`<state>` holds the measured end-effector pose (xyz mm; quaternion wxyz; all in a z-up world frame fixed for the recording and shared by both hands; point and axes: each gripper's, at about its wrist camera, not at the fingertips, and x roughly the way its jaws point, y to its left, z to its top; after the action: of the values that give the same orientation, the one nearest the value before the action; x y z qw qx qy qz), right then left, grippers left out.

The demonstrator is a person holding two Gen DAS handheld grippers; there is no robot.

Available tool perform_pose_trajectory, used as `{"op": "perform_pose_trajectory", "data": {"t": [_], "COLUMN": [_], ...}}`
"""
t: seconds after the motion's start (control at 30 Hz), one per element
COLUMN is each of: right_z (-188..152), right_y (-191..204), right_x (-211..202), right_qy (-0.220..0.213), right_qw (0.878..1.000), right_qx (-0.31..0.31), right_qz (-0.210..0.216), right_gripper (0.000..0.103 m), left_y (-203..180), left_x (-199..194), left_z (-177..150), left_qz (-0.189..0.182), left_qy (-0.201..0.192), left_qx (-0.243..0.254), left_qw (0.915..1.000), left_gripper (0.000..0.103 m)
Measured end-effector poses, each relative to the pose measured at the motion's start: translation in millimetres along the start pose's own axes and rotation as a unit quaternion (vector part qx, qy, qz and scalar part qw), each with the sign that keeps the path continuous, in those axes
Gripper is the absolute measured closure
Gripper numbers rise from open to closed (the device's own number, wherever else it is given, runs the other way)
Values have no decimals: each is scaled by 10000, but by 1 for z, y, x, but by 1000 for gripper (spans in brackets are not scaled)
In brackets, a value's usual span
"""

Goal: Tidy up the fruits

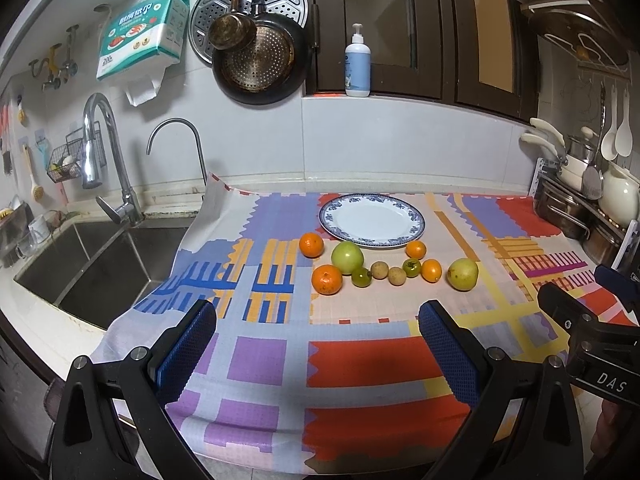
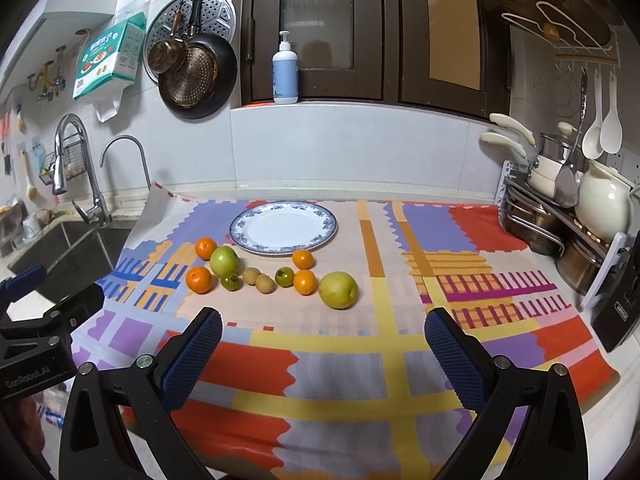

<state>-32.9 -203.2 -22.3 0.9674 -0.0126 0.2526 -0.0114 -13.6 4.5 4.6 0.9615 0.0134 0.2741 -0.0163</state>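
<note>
Orange, green and brown fruits point(image 1: 384, 270) cluster mid-frame before blue-rimmed plate point(image 1: 372, 220), beyond left gripper point(image 1: 318, 346) and right gripper point(image 2: 324, 354), both spread apart, empty; bare patterned cloth point(image 1: 360, 352) between.

A patterned cloth point(image 1: 260, 360) is spread over the worktop point(image 1: 52, 332) beside a steel sink point(image 1: 92, 268) with two taps. Pans point(image 1: 260, 60) and a steamer tray are hung on the tiled wall (near a tissue pack point(image 1: 140, 36)). A pump bottle point(image 2: 285, 70) is set on the ledge; pots are stacked at right point(image 2: 560, 216).
</note>
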Motion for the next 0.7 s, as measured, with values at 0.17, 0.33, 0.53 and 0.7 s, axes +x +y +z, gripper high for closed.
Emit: {"op": "perform_pose_trajectory", "data": {"t": [0.17,0.33,0.53,0.7], "right_z": [0,0,0,0], "right_y": [0,0,0,0], "right_x": [0,0,0,1], "right_qy": [4,-6,-6,-6], "right_qw": [10000,10000,10000,10000], "right_qx": [-4,-11,-9,-10], "right_qz": [-5,-19,-13,-13], "right_gripper": [1,1,1,1], "left_y": [0,1,0,0], "left_x": [1,3,3,4], "left_z": [2,4,4,4], "left_qz": [-14,-29,-33,-29], "left_qy": [14,59,25,22], "left_qx": [-5,-15,-17,-15], "left_qw": [10000,10000,10000,10000], "left_gripper": [0,0,0,0]}}
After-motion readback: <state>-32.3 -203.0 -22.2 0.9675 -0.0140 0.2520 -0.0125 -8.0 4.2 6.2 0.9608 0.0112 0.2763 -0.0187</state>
